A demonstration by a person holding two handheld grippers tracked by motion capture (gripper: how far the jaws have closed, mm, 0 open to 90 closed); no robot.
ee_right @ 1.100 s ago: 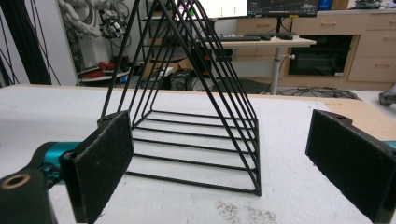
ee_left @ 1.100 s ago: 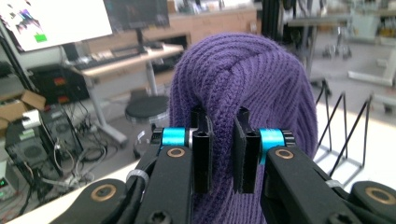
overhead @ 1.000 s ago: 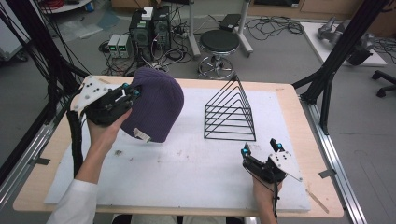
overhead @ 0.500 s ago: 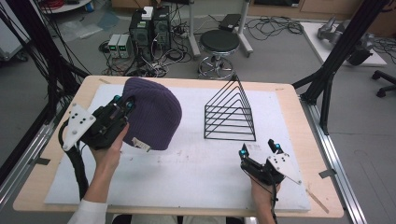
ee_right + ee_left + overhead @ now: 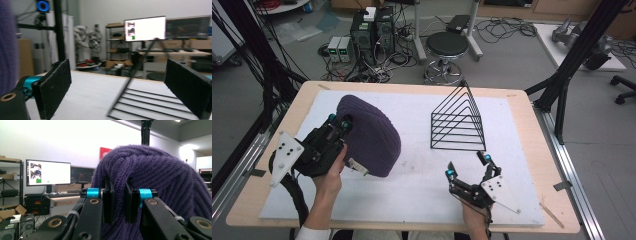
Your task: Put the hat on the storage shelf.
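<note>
Fingers of the left gripper (image 5: 117, 200) pinch the purple beanie (image 5: 371, 134) (thin fold, may slip); right gripper (image 5: 468, 167) spread.

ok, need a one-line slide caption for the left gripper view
Left gripper pinching a fold of the purple knit beanie, with lab monitors behind.

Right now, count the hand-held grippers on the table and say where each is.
2. The left hand-held gripper is at the table's left side, shut on the purple hat. The right hand-held gripper is near the front edge, open, just before the wire rack.
</note>
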